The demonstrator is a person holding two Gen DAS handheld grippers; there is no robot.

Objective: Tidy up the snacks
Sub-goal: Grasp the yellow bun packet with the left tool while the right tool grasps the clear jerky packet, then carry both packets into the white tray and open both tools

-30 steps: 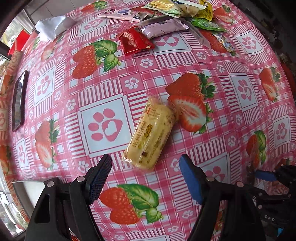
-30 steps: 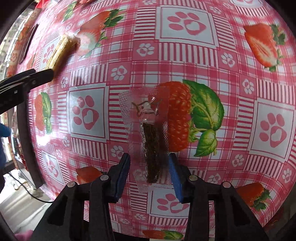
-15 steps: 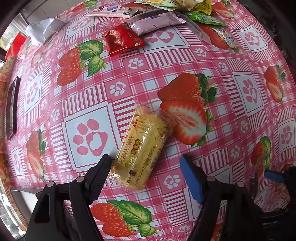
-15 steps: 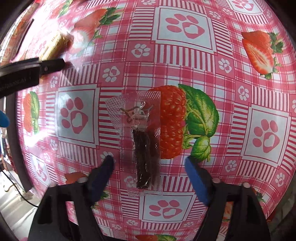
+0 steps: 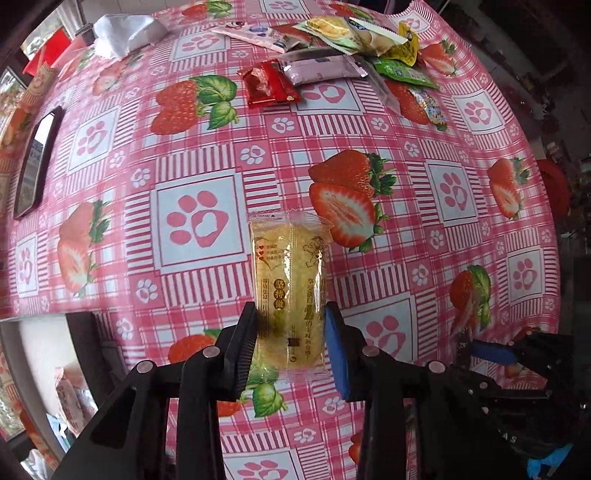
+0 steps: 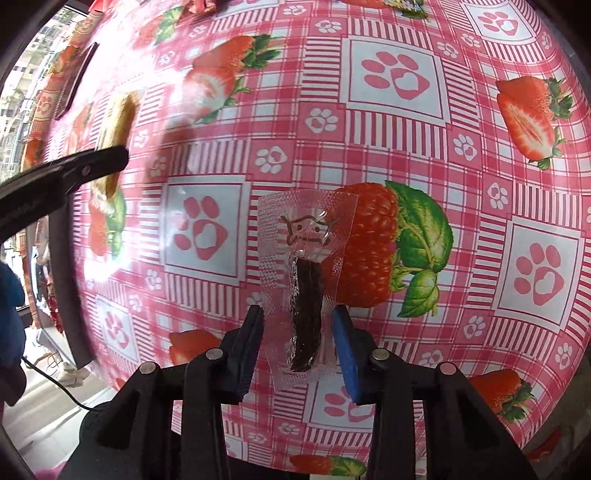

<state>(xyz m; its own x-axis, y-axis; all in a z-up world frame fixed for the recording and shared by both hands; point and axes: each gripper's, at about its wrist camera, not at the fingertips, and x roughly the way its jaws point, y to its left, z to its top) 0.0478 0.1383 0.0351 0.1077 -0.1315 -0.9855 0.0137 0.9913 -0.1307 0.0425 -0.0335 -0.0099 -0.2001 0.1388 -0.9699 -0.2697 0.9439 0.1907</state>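
Note:
A yellow cake packet [image 5: 288, 266] stands lengthwise between the pads of my left gripper [image 5: 290, 332]. The jaws are closing and both pads press its lower half, holding it above the strawberry tablecloth [image 5: 207, 155]. In the right wrist view a clear packet [image 6: 306, 236] with a dark snack stick [image 6: 306, 295] sits between the pads of my right gripper [image 6: 297, 332]. Its jaws are closing too, and the pads squeeze the packet's crimped edges. A finger of the left gripper [image 6: 74, 170] shows blurred at the left of that view.
A pile of snack packets [image 5: 351, 37] lies at the table's far edge, with a red packet [image 5: 267, 85] and a mauve one [image 5: 321, 68] nearer. A white crumpled cloth [image 5: 125, 31] lies far left. A dark flat slab [image 5: 37, 162] rests by the left edge.
Both grippers have closed on their packets. The yellow packet has turned from slanted to straight between the left pads and risen. The right jaws widened, then closed on the clear packet.

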